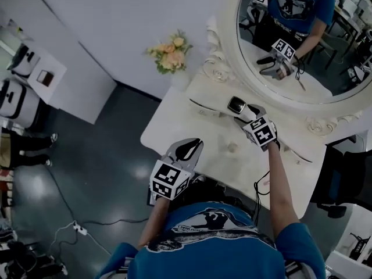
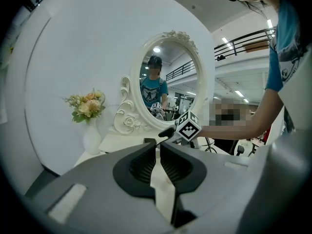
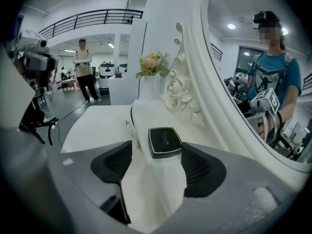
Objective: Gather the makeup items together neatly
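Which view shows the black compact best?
The right gripper view: the black compact sits close up between open jaws, lid fully visible. The head view shows it small by the mirror; the left gripper view barely shows it.

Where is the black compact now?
In the head view, the black compact lies on the white dressing table at the foot of the mirror, between the tips of the open right claw.
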The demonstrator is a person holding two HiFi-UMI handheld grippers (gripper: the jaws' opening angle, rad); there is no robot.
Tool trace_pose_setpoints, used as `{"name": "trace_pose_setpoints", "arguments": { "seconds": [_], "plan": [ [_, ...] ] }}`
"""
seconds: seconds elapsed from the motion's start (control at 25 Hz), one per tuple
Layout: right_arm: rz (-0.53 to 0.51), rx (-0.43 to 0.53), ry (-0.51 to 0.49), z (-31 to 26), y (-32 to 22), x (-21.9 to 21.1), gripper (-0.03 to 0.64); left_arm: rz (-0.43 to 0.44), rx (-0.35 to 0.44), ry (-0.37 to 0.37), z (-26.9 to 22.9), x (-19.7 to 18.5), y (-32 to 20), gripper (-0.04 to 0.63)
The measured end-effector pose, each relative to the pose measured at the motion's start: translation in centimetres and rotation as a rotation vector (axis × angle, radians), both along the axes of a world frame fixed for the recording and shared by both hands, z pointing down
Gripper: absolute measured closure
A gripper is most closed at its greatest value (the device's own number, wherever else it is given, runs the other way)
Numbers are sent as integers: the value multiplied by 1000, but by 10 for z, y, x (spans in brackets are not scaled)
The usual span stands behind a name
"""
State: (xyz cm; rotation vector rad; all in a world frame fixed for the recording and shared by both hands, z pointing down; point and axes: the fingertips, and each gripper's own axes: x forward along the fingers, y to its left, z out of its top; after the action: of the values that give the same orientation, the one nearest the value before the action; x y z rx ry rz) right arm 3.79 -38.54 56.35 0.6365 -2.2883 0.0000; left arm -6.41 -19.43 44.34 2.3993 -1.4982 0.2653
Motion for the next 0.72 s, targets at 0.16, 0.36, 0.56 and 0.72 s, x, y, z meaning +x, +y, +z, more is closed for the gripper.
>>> {"name": "trace_pose_setpoints", "arguments": {
  "seconds": [0.16, 0.36, 0.56, 0.72],
  "plan": [
    [3, -13, 28, 8, -24, -8, 290, -30, -9, -6, 1, -11, 4, 551],
    [0, -101, 58, 26, -39, -16, 267, -45, -30, -8, 5, -16, 10, 551],
    [34, -162, -7, 29, -36, -16, 311, -42, -41, -9, 7, -19, 11, 551],
    [75, -146, -31, 28, -32, -11, 313, -20, -46, -13, 9, -16, 10, 551]
  ]
}}
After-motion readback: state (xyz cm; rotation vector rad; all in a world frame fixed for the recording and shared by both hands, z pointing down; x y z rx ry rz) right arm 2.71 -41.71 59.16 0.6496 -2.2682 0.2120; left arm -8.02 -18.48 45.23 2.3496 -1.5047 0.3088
